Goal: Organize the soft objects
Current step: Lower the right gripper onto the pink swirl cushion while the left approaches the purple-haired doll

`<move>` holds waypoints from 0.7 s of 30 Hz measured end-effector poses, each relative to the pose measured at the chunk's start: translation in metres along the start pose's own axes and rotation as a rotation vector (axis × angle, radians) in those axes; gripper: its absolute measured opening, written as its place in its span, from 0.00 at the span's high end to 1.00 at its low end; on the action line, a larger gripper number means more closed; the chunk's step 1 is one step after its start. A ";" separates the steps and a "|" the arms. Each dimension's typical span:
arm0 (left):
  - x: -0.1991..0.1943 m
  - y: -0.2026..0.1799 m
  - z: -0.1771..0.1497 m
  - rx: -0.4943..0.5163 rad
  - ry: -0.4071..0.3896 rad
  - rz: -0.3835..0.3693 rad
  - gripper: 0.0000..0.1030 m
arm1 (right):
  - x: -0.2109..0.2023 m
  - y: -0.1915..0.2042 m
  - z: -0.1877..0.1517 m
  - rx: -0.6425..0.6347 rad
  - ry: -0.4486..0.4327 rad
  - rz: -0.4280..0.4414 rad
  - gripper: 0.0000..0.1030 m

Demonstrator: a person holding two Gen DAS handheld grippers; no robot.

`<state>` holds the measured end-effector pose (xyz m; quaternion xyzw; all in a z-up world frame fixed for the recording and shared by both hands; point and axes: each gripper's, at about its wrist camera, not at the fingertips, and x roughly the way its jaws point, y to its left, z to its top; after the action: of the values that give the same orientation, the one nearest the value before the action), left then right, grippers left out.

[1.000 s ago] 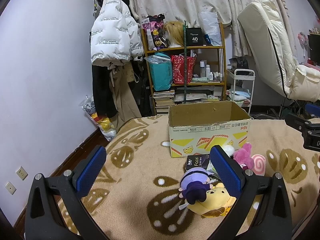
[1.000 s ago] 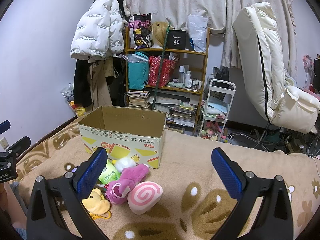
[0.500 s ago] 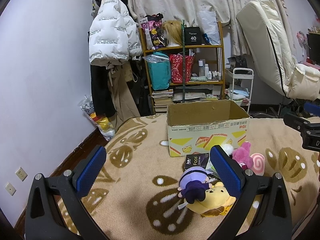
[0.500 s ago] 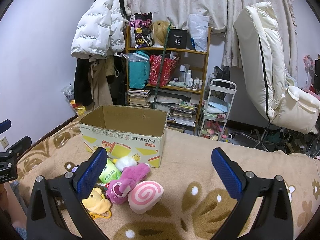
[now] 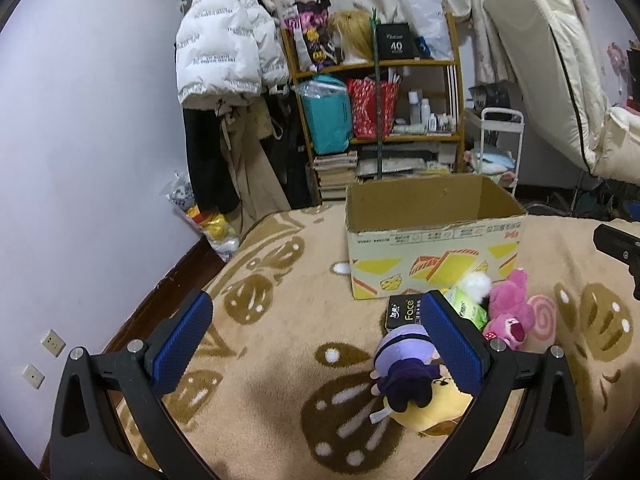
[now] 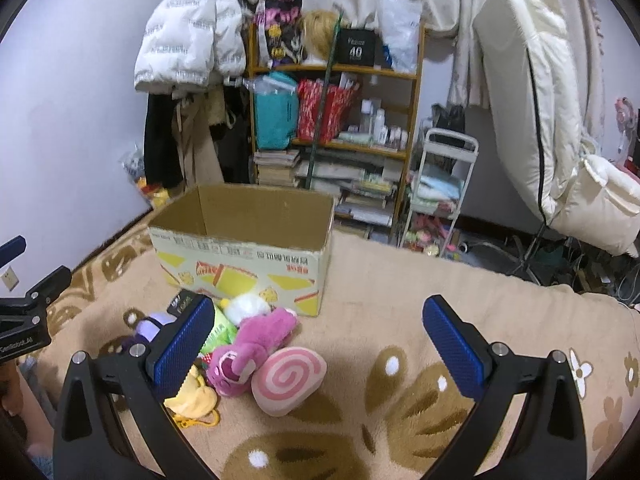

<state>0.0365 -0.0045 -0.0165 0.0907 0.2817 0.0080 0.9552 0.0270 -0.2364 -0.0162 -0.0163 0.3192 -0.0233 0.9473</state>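
A: Grippers first, what've we got?

B: Left gripper (image 5: pixel 316 338) spread wide, nothing between the pads, hanging above the blanket (image 5: pixel 280 380). Right gripper (image 6: pixel 318 344) same, wide apart and holding nothing.

A: Toys?

B: All in a heap just in front of the cardboard box (image 6: pixel 244 248), box being my landmark. Farthest out from the box on the left-hand side: yellow plush (image 5: pixel 424 408) w/ the purple doll (image 5: pixel 404 364) lying on top of it. On the right side, the pink swirl cushion (image 6: pixel 288 376), touching the pink bear (image 6: pixel 248 350). Closer to the box: green pack (image 6: pixel 218 330), a black "Face" packet (image 5: pixel 402 312), and a white fluffy ball (image 6: pixel 246 304) right against the box front.

A: Anything inside the box yet?

B: Can't see the floor of it, only the inner walls. Top is open, flaps out of the way.

A: How will they handle?

B: Judging by looks: light, squashy, fuzzy so not slippery, nothing fragile. They'll give under the pads, so pinch deep thru the thick part. Swirl cushion prob across its flat faces; bear around the torso, not an arm, or it'll dangle. Doll by the body, since it's only resting on the yellow one and may drag it along.

A: Beyond the box?

B: Shelf (image 6: pixel 336 140) w/ bags and books, off the bed. Not relevant.
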 end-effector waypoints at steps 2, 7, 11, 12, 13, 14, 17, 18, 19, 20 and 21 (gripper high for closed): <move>0.009 -0.001 0.002 0.003 0.023 -0.007 0.01 | 0.007 -0.001 0.001 0.001 0.021 0.001 0.00; 0.028 -0.009 0.001 0.011 0.086 -0.053 0.01 | 0.027 -0.004 0.002 0.029 0.082 0.015 0.00; 0.043 -0.022 -0.002 0.043 0.139 -0.082 0.01 | 0.046 -0.012 0.000 0.066 0.153 0.011 0.00; 0.048 -0.026 -0.003 0.049 0.157 -0.094 0.01 | 0.051 -0.014 -0.001 0.074 0.171 0.008 0.00; 0.053 -0.029 -0.005 0.050 0.175 -0.106 0.01 | 0.056 -0.016 -0.002 0.083 0.192 0.005 0.00; 0.057 -0.032 -0.007 0.048 0.192 -0.118 0.01 | 0.060 -0.019 -0.003 0.091 0.210 0.008 0.00; 0.069 -0.038 -0.013 0.055 0.242 -0.140 0.01 | 0.074 -0.024 -0.007 0.114 0.260 0.019 0.00; 0.074 -0.041 -0.015 0.058 0.265 -0.141 0.01 | 0.079 -0.025 -0.009 0.120 0.280 0.021 0.00; 0.077 -0.042 -0.018 0.057 0.276 -0.142 0.01 | 0.082 -0.026 -0.010 0.122 0.293 0.022 0.00; 0.081 -0.043 -0.020 0.054 0.292 -0.144 0.01 | 0.086 -0.026 -0.012 0.124 0.309 0.021 0.00; 0.086 -0.045 -0.022 0.048 0.312 -0.144 0.01 | 0.091 -0.025 -0.014 0.123 0.331 0.016 0.00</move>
<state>0.0954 -0.0390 -0.0884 0.0909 0.4326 -0.0530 0.8954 0.0902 -0.2669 -0.0813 0.0483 0.4688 -0.0374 0.8812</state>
